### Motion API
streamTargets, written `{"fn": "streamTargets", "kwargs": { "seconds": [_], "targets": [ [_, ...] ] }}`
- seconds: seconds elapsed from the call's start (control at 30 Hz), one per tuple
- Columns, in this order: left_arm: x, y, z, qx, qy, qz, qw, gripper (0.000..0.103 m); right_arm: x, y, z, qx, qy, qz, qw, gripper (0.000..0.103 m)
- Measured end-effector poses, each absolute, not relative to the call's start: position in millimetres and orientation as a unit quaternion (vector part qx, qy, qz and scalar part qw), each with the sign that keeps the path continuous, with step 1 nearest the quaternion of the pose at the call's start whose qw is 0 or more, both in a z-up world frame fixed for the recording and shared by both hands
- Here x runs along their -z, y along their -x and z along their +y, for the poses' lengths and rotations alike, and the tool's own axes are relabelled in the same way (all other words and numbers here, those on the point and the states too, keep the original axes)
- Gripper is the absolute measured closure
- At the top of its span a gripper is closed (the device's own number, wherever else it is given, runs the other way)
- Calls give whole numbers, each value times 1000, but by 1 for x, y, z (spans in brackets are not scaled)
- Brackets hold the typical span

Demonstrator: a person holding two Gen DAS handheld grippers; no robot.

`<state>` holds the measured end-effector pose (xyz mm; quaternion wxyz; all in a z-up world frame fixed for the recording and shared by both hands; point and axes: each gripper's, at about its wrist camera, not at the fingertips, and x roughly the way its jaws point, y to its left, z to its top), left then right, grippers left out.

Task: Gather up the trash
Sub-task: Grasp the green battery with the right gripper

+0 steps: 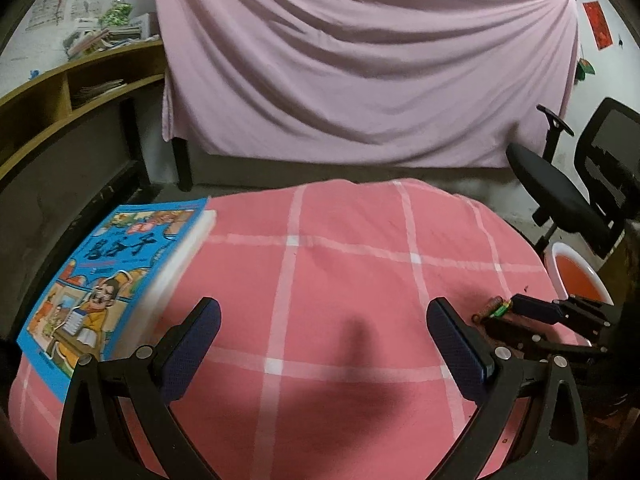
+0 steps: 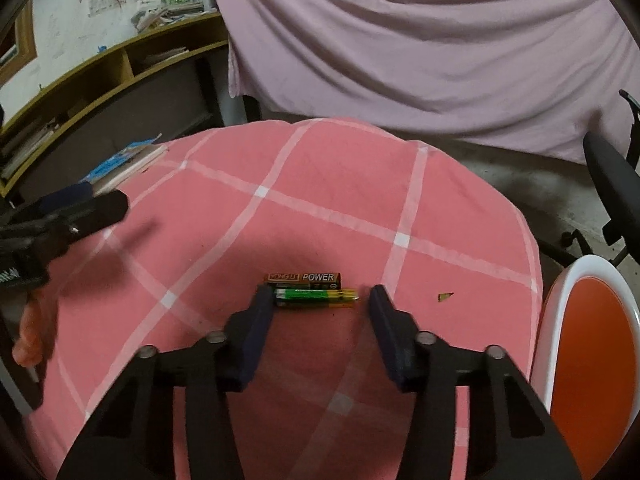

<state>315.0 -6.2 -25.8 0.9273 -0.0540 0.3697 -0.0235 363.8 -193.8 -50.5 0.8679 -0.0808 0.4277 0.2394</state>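
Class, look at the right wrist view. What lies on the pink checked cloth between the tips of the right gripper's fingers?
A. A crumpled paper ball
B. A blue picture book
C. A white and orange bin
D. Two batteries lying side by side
D: two batteries, one black and one green, lie side by side between the fingertips of the right gripper, whose pads do not yet press on them.

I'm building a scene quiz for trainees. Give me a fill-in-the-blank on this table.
1. Between the right claw lie two ____, side by side.
2. The tablecloth is ____ with white lines.
3. The book has a ____ cover.
4. The bin beside the table has a white rim and an ____ inside.

Missing words: batteries; pink; blue; orange
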Motion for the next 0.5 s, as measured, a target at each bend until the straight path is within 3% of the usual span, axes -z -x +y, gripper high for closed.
{"fn": "streamTargets", "kwargs": {
  "seconds": [0.4,0.5],
  "targets": [
    [40,-335,-45,86,22,423,902,3,43,-371,-235,-191,50,423,884,62],
    [41,-339,-58,105,6,426,899,11,44,-372,-247,-181,37,423,887,62]
  ]
}}
